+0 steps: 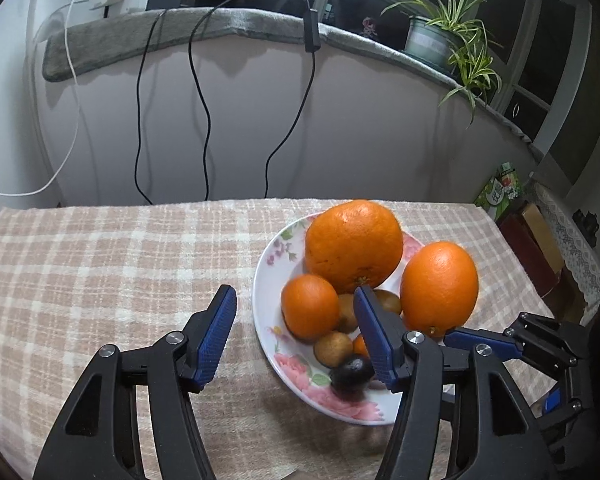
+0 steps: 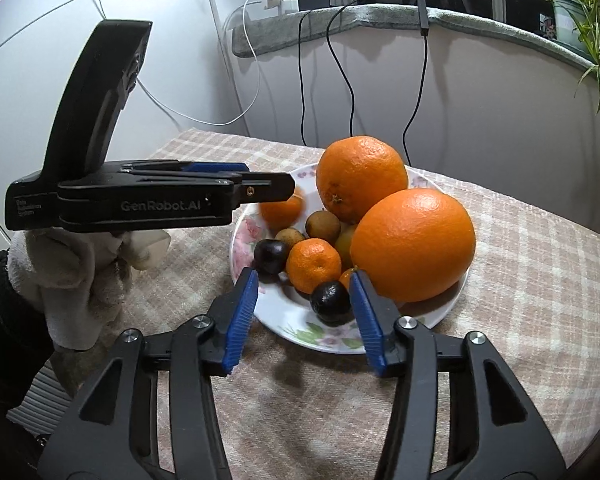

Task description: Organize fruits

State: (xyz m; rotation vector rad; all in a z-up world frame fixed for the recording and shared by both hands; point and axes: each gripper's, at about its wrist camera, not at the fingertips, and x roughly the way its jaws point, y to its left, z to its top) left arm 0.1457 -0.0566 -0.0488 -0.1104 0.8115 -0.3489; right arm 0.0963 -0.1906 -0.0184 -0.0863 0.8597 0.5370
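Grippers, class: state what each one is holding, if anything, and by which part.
Nothing is held. The left gripper and the right gripper both stand open over the plate of fruit, with no pad pressing on anything.

Checked beige tablecloth (image 1: 100,264) over the table. Behind it a pale wall with two black cables (image 1: 204,92) and a white cable (image 1: 74,80) hanging from a grey-padded ledge (image 1: 228,24). Potted spider plant (image 1: 448,36) on ledge, right. Green carton (image 1: 500,192) beyond the table's right edge.

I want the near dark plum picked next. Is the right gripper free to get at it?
Probably yes: the right gripper is open, the plum lies at the plate's near edge, nothing in between.
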